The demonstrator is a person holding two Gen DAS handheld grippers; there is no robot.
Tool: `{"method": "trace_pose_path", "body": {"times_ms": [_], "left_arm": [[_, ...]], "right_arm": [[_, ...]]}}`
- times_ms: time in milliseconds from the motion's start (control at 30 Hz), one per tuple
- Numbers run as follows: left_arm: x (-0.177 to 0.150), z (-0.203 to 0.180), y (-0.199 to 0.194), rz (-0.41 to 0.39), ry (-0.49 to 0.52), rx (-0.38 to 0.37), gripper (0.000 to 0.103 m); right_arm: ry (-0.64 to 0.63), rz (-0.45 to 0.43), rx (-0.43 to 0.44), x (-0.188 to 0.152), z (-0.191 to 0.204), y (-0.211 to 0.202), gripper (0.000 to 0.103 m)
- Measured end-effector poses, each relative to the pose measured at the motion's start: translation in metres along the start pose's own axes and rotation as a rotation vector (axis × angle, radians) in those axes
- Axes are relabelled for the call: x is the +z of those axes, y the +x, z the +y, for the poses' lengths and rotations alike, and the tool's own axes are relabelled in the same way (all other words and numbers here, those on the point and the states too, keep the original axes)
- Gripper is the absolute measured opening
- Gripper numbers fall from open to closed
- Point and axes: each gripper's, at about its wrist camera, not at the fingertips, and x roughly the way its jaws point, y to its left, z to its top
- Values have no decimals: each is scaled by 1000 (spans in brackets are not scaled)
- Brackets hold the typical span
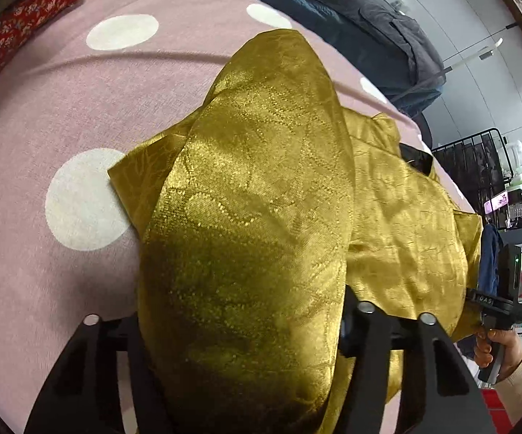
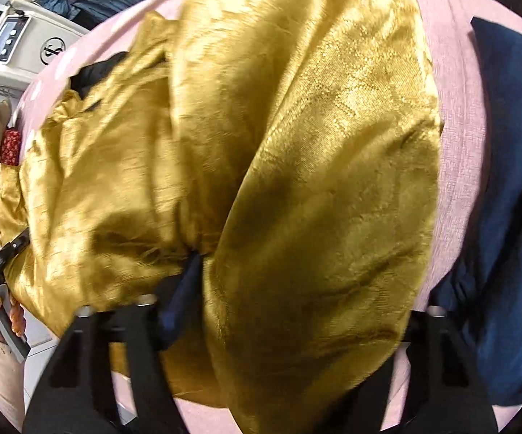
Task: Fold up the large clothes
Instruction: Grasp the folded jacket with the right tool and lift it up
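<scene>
While gold garment (image 1: 261, 188) lies bunched on pink dotted cover (image 1: 62, 108), left gripper (image 1: 242, 325) clamps raised fold; right gripper (image 2: 282, 311) clamps another fold.

Bare pink polka-dot bedsheet (image 1: 62, 115) left and far-left gives free passage. Gold garment (image 1: 253, 199) heaps centre, covering near space. Red floral bolster (image 1: 25, 25) blocks far left; dark grey bedding (image 1: 369, 29) far right.

The garment (image 1: 261, 188) lies on the bedsheet (image 1: 43, 115), a bolster (image 1: 18, 25) at the sheet's far-left edge.
</scene>
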Motion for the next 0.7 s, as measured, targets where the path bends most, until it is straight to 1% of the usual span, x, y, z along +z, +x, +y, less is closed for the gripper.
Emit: {"method": "trace_pose_path", "body": {"times_ms": [33, 67, 100, 133, 200, 333, 467, 533, 600, 700], "left_arm": [[1, -3, -8, -10, 4, -4, 43], [-2, -6, -13, -23, 12, -8, 39], [-6, -11, -19, -37, 24, -11, 33], [-12, -18, -27, -55, 40, -10, 32], [-21, -27, -41, -81, 81, -7, 28], [-42, -50, -65, -116, 150, -9, 26], [-65, -78, -89, -140, 212, 4, 24], [-74, -92, -100, -152, 235, -9, 24], [-84, -111, -115, -173, 275, -23, 23], [-92, -142, -130, -197, 318, -58, 22]], "right_arm": [[-18, -19, -9, -5, 7, -5, 34], [-34, -36, -22, -7, 12, -10, 26], [-51, -55, -38, -13, 21, -14, 24], [-71, -78, -55, -20, 30, -20, 22], [-84, -116, -66, -33, 43, -31, 19], [-76, -198, -23, -70, 60, -65, 15], [-122, -242, -9, -117, 85, -96, 14], [-147, -250, -6, -143, 90, -110, 13], [-192, -273, -25, -167, 97, -127, 13], [-226, -313, -44, -181, 103, -146, 12]]}}
